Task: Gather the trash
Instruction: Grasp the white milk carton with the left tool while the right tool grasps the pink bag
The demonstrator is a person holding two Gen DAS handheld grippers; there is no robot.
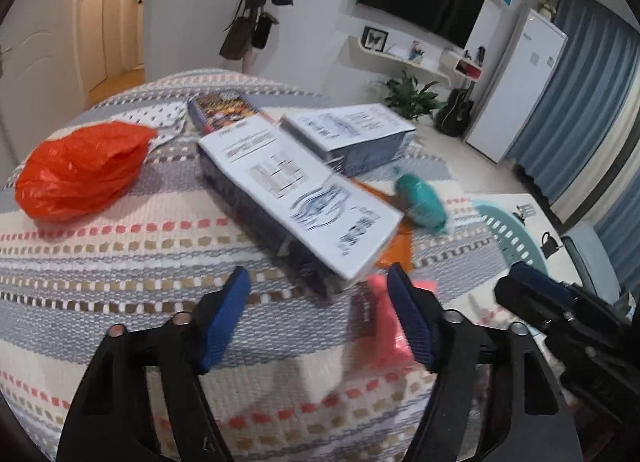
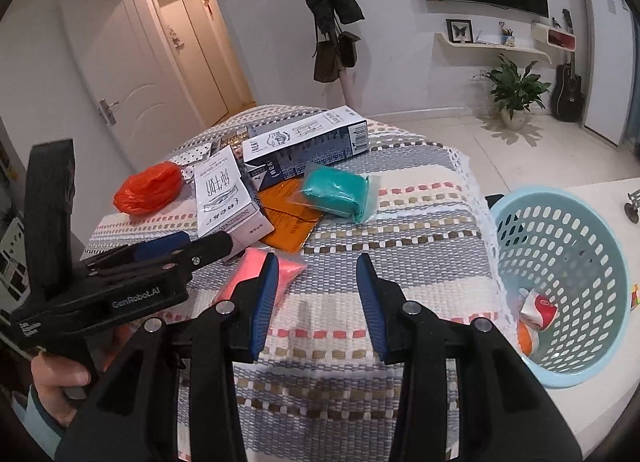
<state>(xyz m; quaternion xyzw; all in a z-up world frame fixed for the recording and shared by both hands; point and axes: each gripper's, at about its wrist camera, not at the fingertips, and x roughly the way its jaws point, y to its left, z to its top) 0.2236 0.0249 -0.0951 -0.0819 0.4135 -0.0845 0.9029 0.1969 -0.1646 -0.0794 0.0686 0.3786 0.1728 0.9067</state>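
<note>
A striped woven cloth (image 2: pixel 400 218) covers the table, strewn with cartons (image 2: pixel 304 142) and wrappers. A blue basket (image 2: pixel 600 262) stands beside it. Both tools, the left tool (image 1: pixel 318 318) and the right tool (image 2: pixel 316 302), hang released, grasping nothing.

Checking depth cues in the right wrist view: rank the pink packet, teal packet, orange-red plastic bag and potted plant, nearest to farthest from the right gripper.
From the right gripper:
1. Flat pink plastic packet, touching its left finger.
2. Teal soft packet in clear wrap, ahead, mid-table.
3. Crumpled orange-red plastic bag, far left of the table.
4. Green potted plant, on the floor past the table.
</note>
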